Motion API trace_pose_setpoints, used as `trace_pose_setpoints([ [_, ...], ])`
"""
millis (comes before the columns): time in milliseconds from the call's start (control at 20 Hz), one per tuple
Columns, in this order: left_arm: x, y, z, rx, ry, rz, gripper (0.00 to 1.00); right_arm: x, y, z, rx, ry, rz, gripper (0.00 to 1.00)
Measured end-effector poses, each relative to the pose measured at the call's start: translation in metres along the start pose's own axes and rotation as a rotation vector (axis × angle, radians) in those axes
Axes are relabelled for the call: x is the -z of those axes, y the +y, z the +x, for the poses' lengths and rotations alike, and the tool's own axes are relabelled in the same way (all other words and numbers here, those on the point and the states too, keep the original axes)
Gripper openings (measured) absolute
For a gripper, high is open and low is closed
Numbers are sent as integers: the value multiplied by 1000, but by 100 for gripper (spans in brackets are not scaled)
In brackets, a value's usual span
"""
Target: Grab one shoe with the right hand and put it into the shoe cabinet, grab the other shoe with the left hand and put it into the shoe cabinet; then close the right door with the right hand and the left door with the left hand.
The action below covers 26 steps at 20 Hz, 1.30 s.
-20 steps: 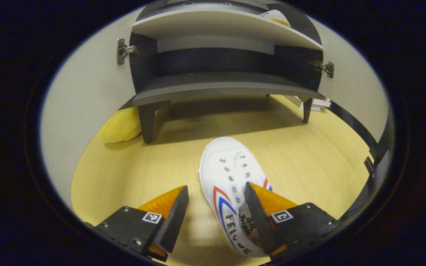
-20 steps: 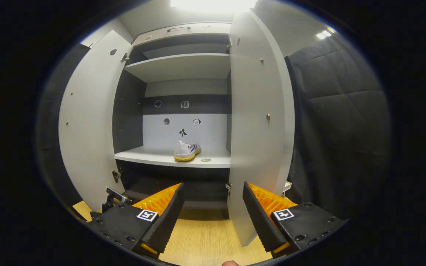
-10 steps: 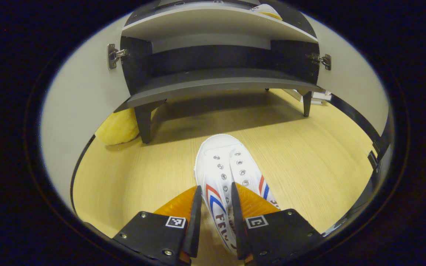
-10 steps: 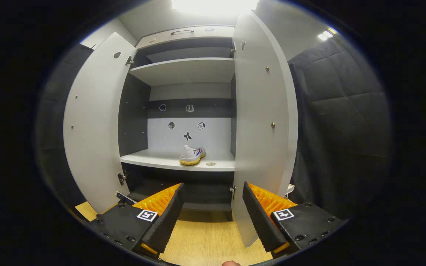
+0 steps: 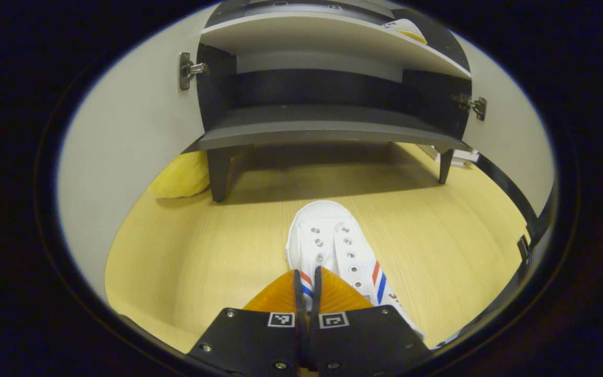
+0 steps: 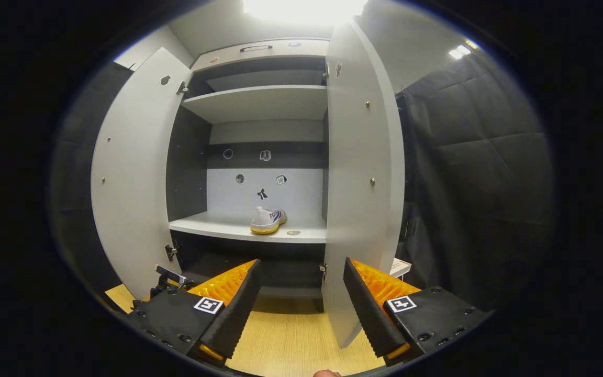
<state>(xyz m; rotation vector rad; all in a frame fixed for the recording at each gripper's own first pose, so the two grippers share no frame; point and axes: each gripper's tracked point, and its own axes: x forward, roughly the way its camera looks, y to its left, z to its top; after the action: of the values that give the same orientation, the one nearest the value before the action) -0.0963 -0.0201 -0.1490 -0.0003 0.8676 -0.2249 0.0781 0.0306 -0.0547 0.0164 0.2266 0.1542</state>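
Note:
A white shoe [image 5: 333,238] with red and blue stripes lies on the wooden floor [image 5: 186,251] in front of the shoe cabinet [image 5: 322,128], toe toward it. My left gripper [image 5: 306,273] is shut on the shoe's left side wall near the heel, with only a thin strip of canvas between the fingers. The other white shoe [image 6: 267,220] stands on the cabinet's middle shelf [image 6: 218,226], also seen as the shelved shoe [image 5: 406,29] in the left gripper view. My right gripper [image 6: 301,262] hangs open and holds nothing, well back from the cabinet.
Both cabinet doors stand open: the left door [image 6: 129,173] and the right door [image 6: 359,183], whose edge faces my right gripper. A yellow soft thing [image 5: 178,175] lies by the cabinet's front left leg [image 5: 219,175]. Black padded cloth [image 6: 469,173] lines the right side.
My left gripper's fingers have gone from wide apart around the shoe's left side to shut on it. The right gripper has barely shifted and stays open.

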Motion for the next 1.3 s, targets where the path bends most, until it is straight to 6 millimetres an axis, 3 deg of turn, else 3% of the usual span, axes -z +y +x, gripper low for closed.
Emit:
trace_pose_setpoints([
  [150, -6, 1, -5, -5, -8, -28, 1, 0, -4, -4, 3, -2, -8, 97],
  [200, -8, 2, -7, -3, -14, -36, 1, 0, -4, -5, 0, -2, -6, 92],
  [250, -13, 2, -10, -3, -24, -38, 1, -1, -5, -6, -2, -5, -5, 97],
  [350, -23, 4, -17, -6, -44, -31, 2, -2, -5, -7, -9, -9, -5, 98],
  [400, -29, 4, -23, -6, -58, -31, 2, -3, -4, -7, -16, -12, -3, 93],
  [450, -37, 3, -28, -4, -74, -31, 2, -5, -3, -8, -22, -18, -1, 98],
  [700, -81, 2, -64, -7, -165, -38, 1, -9, -1, -12, -50, -35, -2, 98],
  [1000, -117, 5, -119, 1, -288, -45, 1, -15, -2, -19, -74, -56, 8, 97],
  [1300, -129, 11, -149, 22, -396, -47, 1, -16, -8, -24, -76, -67, 13, 97],
])
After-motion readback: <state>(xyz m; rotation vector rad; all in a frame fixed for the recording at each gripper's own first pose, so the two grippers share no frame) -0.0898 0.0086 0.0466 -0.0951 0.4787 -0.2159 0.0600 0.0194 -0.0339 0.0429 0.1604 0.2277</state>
